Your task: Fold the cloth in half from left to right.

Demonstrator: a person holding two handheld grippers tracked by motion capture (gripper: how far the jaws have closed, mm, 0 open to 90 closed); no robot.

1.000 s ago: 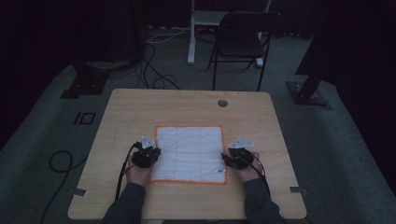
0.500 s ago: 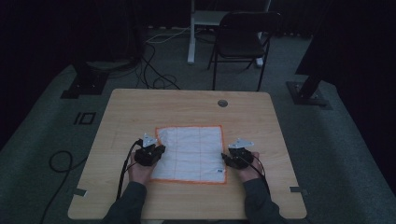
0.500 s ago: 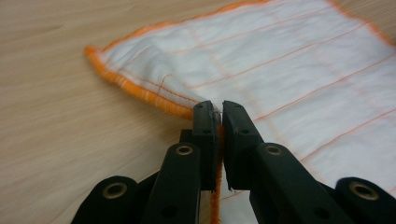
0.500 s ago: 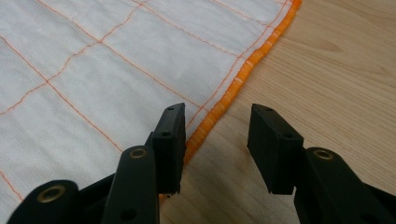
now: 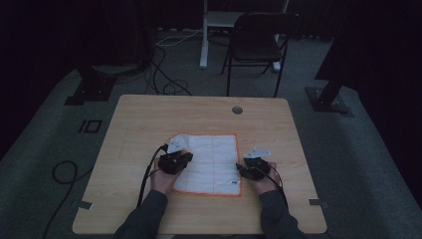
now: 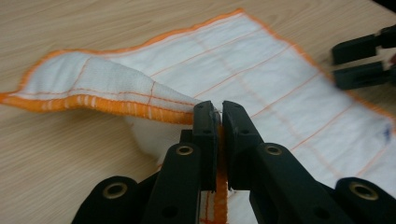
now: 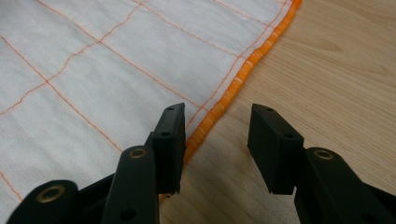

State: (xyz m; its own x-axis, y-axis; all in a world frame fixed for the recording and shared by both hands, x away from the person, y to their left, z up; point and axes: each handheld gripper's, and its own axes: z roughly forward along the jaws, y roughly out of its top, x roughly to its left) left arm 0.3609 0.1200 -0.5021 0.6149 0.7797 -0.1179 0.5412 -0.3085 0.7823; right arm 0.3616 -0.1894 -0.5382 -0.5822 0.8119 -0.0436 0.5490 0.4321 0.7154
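A white cloth [image 5: 214, 159] with an orange hem and thin orange grid lines lies flat in the middle of the wooden table [image 5: 149, 119]. My left gripper [image 5: 186, 158] is over the cloth's left part and is shut on its left hem. In the left gripper view the jaws pinch the orange hem [image 6: 140, 108], and that edge rises off the wood in a raised fold over the cloth [image 6: 261, 79]. My right gripper [image 5: 241, 169] rests at the cloth's right edge, open. In the right gripper view its jaws straddle the orange hem [image 7: 243, 74], one over the cloth [image 7: 93, 70], one over bare wood.
A round cable hole [image 5: 237, 110] sits near the table's far edge. A dark chair [image 5: 259, 45] stands behind the table, with cables [image 5: 164, 74] and stand bases [image 5: 328, 99] on the floor. My right gripper [image 6: 362, 56] also appears far off in the left gripper view.
My left gripper has moved right from the cloth's left edge, pulling the gripped hem up and inward over the cloth. The right gripper has stayed in place.
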